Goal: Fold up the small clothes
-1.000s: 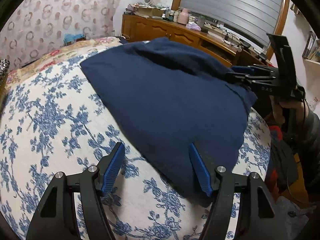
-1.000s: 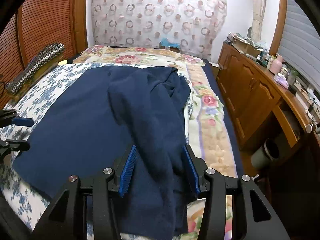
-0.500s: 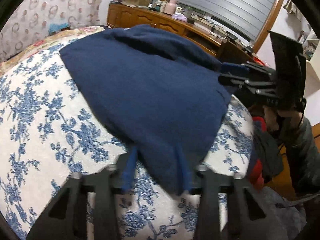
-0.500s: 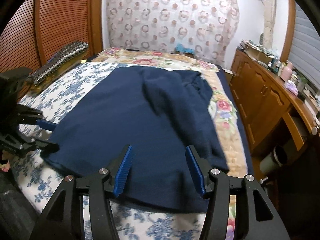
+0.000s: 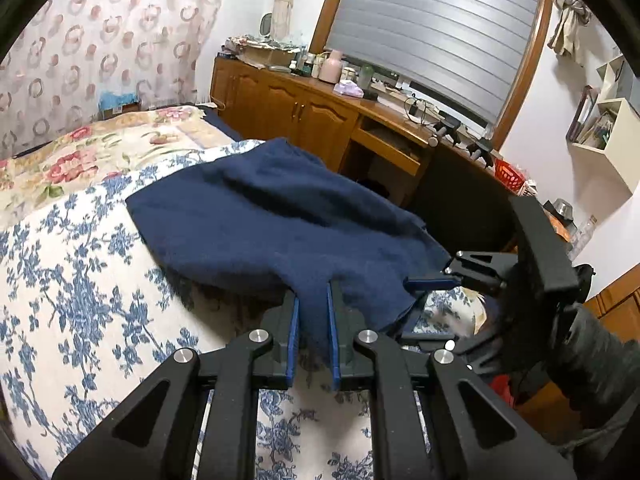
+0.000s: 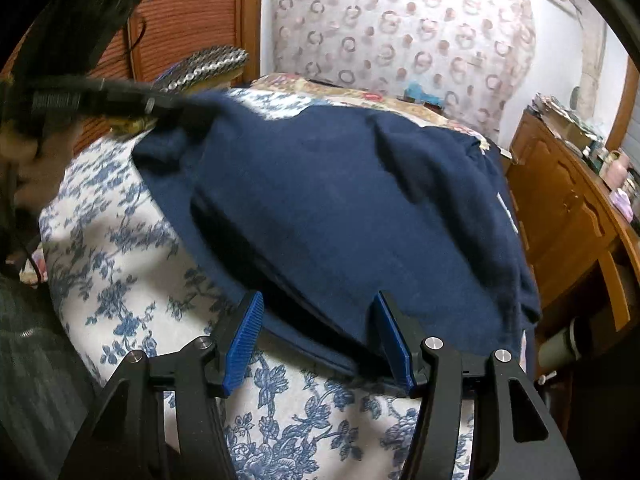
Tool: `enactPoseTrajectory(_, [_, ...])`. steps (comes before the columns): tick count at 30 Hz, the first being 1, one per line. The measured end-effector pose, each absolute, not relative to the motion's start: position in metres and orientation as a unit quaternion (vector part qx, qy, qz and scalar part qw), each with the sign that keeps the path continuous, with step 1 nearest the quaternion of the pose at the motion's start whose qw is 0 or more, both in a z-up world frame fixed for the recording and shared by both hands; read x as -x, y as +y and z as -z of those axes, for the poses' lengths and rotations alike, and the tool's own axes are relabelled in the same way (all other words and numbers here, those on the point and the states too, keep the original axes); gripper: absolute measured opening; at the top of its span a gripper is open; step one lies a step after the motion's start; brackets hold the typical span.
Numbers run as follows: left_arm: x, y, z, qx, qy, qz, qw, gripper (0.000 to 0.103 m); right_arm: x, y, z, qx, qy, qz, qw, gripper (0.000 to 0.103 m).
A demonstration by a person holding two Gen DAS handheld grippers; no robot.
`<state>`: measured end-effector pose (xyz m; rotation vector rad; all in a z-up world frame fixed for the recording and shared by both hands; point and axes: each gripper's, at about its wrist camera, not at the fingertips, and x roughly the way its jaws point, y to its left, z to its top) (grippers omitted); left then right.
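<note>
On the bed's blue-flowered white quilt (image 5: 72,292) lies a dark navy knitted garment (image 5: 280,232), its near corner pinched and lifted by the closing left gripper (image 5: 312,320), while the opening right gripper (image 6: 320,336) straddles its hem unclamped.

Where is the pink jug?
In the left wrist view, the pink jug stands on the wooden cabinet top, upper middle, among bottles below the shuttered window, far behind the navy garment.

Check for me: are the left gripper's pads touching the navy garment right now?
Touching. In the left wrist view the left gripper is closing on a corner of the navy garment, fabric pinched between its blue pads and lifted off the floral bedspread.
</note>
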<state>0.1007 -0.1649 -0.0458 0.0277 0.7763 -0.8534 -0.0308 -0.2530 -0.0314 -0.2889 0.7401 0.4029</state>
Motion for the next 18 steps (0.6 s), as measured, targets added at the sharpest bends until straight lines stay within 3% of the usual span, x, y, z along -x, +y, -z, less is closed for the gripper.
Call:
enactPoseTrajectory(2, [-0.102,-0.166,0.046,-0.011,0.365,0.401,0.840,0.013,0.030,-0.258,0.033,0.146,0.353,-0.189,0.905,0.068])
enactPoseTrajectory(5, [-0.106,-0.162,0.049,-0.006,0.365,0.397,0.842,0.013,0.026,-0.267,0.037,0.149,0.356,-0.183,0.904,0.070])
enactPoseTrajectory(18, [-0.105,-0.153,0.051,0.003,0.360,0.390,0.847,0.013,0.018,-0.289,0.047,0.193,0.367,-0.127,0.901,0.072])
